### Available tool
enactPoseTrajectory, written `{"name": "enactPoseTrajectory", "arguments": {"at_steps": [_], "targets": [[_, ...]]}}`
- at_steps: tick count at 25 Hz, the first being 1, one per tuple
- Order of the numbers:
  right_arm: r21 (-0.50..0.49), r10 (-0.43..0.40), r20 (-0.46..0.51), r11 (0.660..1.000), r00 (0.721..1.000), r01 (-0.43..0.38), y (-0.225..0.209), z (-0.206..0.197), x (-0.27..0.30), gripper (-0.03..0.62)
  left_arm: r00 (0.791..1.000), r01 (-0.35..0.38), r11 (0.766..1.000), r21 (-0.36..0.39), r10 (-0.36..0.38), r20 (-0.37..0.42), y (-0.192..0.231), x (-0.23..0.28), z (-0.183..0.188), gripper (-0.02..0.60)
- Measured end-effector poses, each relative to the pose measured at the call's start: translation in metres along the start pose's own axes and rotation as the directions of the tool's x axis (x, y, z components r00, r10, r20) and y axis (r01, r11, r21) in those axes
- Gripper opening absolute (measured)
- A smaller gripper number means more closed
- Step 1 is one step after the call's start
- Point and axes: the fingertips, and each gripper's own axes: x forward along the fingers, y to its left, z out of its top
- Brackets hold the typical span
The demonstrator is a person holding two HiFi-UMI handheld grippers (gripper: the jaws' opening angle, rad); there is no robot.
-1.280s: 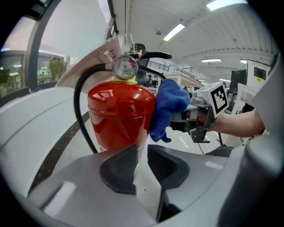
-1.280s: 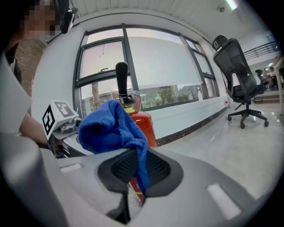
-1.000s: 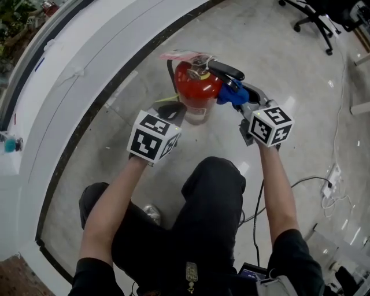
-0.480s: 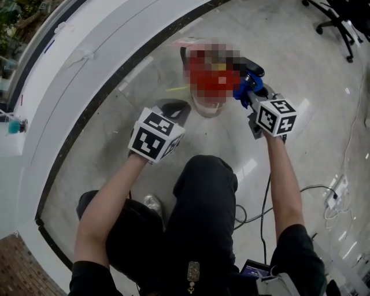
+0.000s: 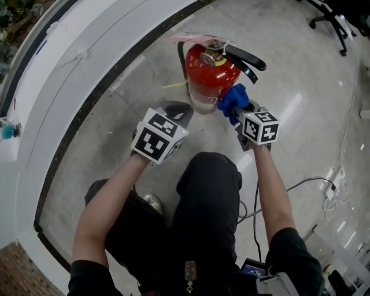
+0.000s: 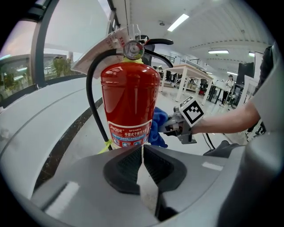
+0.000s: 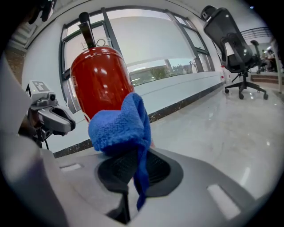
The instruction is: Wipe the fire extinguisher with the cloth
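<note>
Right gripper (image 7: 133,166): clamped on a blue cloth (image 7: 120,126) bunched just ahead of its jaws.
Fire extinguisher (image 5: 209,72): upright on the floor (image 5: 289,69), directly beyond the cloth, which lies against its lower side.
Left gripper (image 6: 142,155): jaws together, empty, just short of the extinguisher's base.

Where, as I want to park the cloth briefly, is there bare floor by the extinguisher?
Bare floor lies right of the red fire extinguisher, toward the black office chair, and between it and the curved white ledge. Crowded: before it, with the left gripper, right gripper and blue cloth; cables lower right.
</note>
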Motion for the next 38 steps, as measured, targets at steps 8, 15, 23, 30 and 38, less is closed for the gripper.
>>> {"name": "enactPoseTrajectory", "arguments": {"at_steps": [8, 15, 23, 30, 38], "targets": [[-0.054, 0.003, 0.056, 0.999, 0.998, 0.0, 0.045, 0.038, -0.033, 0.035, 0.992, 0.095, 0.995, 0.011, -0.096, 0.077, -0.022, 0.015, 0.011, 0.056], [-0.098, 0.028, 0.028, 0.995, 0.999, -0.025, 0.088, 0.051, -0.038, 0.035, 0.98, 0.163, 0.986, 0.042, -0.166, 0.11, -0.032, 0.018, 0.019, 0.169], [-0.088, -0.006, -0.073, 0.996, 0.997, -0.001, 0.09, 0.025, -0.019, 0.037, 0.975, 0.197, 0.974, -0.113, -0.182, 0.124, -0.017, 0.034, 0.006, 0.157], [-0.094, -0.025, -0.133, 0.996, 0.991, 0.013, 0.087, 0.008, -0.005, 0.038, 0.99, 0.12, 0.98, -0.16, -0.106, 0.094, 0.008, 0.053, -0.004, 0.066], [-0.134, 0.013, -0.137, 0.99, 0.991, -0.031, 0.102, 0.017, -0.01, 0.068, 0.99, 0.086, 0.98, -0.179, -0.063, 0.128, 0.02, 0.044, -0.002, 0.057]]}}
